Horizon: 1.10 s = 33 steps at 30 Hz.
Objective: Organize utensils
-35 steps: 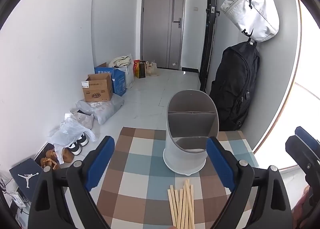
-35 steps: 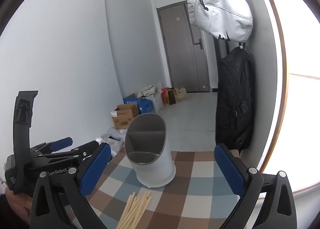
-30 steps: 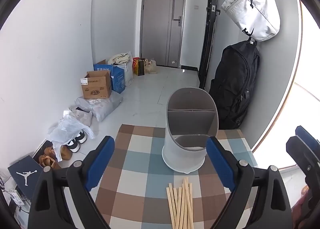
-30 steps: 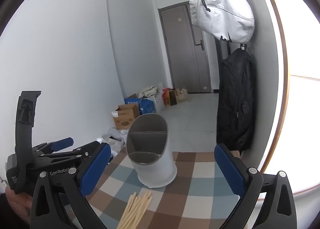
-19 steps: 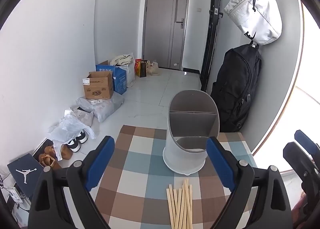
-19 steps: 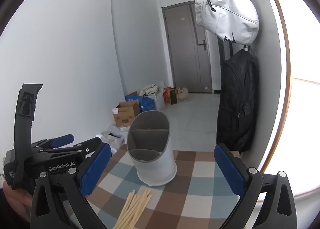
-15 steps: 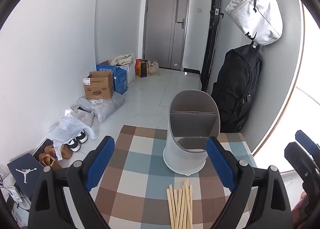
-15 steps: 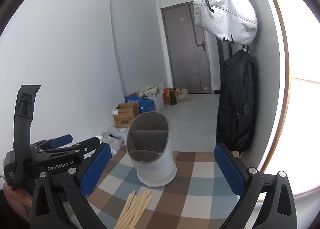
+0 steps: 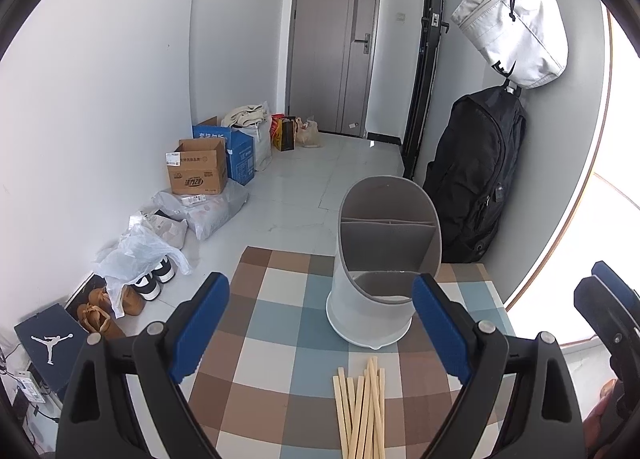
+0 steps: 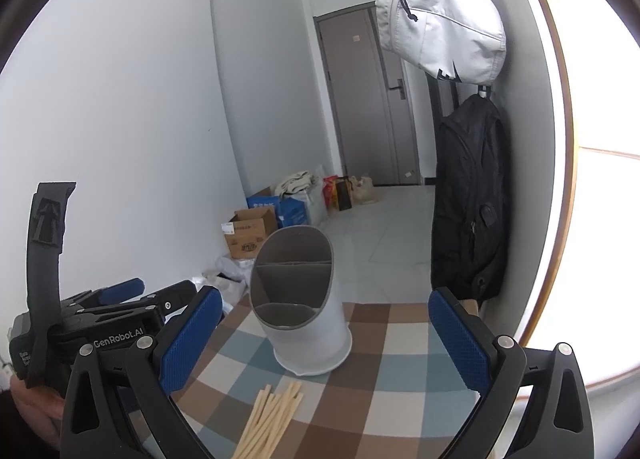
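Note:
A grey and white utensil holder point(image 9: 380, 283) with divided compartments stands upright on the checked tablecloth point(image 9: 280, 323); it also shows in the right wrist view point(image 10: 300, 307). A bundle of several wooden chopsticks point(image 9: 362, 407) lies flat on the cloth just in front of it, also seen in the right wrist view point(image 10: 268, 423). My left gripper point(image 9: 320, 323) is open and empty, above the cloth behind the chopsticks. My right gripper point(image 10: 326, 335) is open and empty, to the right of the left one. The holder's compartments look empty.
The table's far edge point(image 9: 288, 253) drops to a tiled floor. Cardboard boxes point(image 9: 198, 173), bags and shoes point(image 9: 148, 283) line the left wall. A black backpack point(image 9: 476, 179) and a white bag point(image 9: 516, 23) hang on the right wall beside the table.
Both grippers have drifted only slightly; the view shifts a little. The holder and the chopsticks have not moved. Both grippers stay open.

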### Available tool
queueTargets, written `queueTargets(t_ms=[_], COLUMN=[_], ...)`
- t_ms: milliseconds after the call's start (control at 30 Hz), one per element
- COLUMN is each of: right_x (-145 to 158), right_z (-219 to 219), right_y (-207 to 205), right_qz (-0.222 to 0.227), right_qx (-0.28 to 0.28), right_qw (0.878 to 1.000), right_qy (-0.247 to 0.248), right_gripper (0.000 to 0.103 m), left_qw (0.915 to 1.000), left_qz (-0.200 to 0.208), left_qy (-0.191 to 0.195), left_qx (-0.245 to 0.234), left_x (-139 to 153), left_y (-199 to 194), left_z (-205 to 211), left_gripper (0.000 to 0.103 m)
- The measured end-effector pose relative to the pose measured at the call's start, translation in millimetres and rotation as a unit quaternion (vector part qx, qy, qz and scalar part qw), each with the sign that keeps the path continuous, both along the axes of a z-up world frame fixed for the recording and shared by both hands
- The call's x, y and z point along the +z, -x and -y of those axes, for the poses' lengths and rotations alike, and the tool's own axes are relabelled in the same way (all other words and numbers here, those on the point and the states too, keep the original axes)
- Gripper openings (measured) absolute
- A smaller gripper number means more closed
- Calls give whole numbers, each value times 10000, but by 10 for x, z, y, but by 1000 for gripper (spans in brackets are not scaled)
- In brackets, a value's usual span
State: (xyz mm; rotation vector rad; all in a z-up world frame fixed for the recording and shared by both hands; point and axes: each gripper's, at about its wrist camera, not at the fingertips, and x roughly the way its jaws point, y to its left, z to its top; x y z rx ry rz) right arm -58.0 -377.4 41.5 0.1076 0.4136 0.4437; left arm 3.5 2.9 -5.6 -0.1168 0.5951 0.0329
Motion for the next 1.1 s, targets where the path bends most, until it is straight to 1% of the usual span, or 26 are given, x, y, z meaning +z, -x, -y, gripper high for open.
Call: queueTargets(t_ms=[200,600,1100], right_x=[-9,-31,-35], right_z=[-15,43,19], right_y=[13,-21,-7], right_qz=[26,-84,-88], right_qx=[3,-91,-91], right_qw=[10000,9999,9999], right_qy=[31,-121,-98], right_gripper=[103,103,103], left_qw=[10000,10000,10000], left_qz=[-34,-57,-85], left_qy=[14,34,-5], left_qx=[-2,-26,-49], left_x=[-20,-60,-18], left_y=[1,14,-10], left_z=[-13,-11,15], left_gripper=[90,90,90])
